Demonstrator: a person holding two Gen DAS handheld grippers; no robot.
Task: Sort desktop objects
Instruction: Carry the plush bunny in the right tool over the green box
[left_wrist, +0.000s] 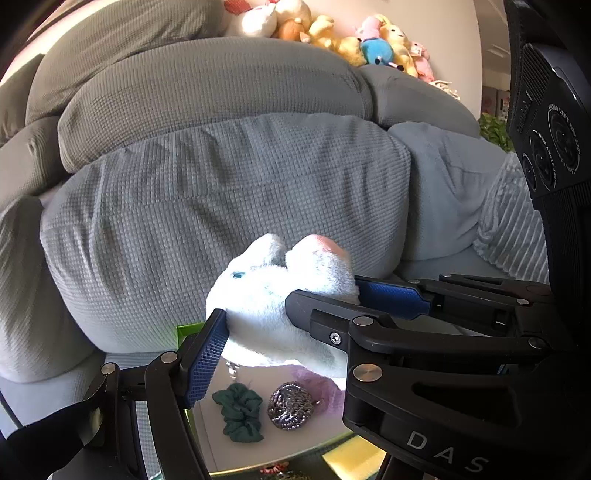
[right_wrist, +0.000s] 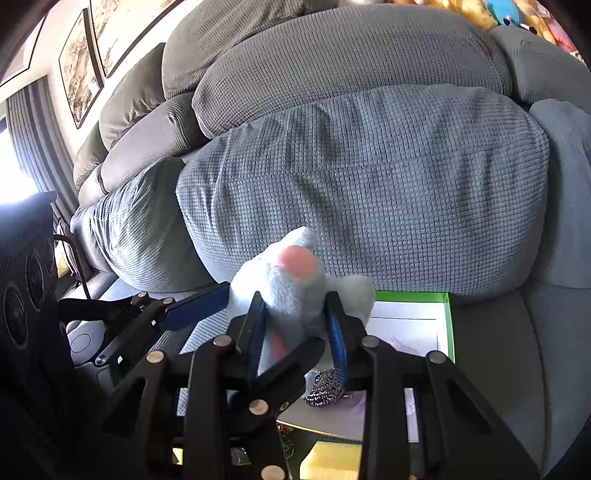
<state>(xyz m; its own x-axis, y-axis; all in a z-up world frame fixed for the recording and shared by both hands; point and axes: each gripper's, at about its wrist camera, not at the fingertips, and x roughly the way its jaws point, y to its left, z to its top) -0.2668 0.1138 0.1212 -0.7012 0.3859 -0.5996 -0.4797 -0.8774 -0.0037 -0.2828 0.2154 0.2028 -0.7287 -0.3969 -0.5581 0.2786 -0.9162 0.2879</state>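
Observation:
A white plush toy (left_wrist: 273, 295) with a pink patch is held in the air over a green-rimmed white tray (right_wrist: 448, 321). My left gripper (left_wrist: 291, 306) is shut on it from both sides. My right gripper (right_wrist: 297, 314) is shut on the same plush toy (right_wrist: 291, 288), crossing the left gripper's fingers. In the tray below lie a dark green scrunchie (left_wrist: 242, 410) and a steel wool scrubber (left_wrist: 290, 406); the scrubber also shows in the right wrist view (right_wrist: 325, 387).
A big grey sofa (left_wrist: 221, 184) fills the background, with stuffed toys (left_wrist: 369, 40) on its top. A yellow sponge (right_wrist: 332, 461) lies in front of the tray on a dark surface. A ribbed pale cushion (left_wrist: 513, 221) sits at the right.

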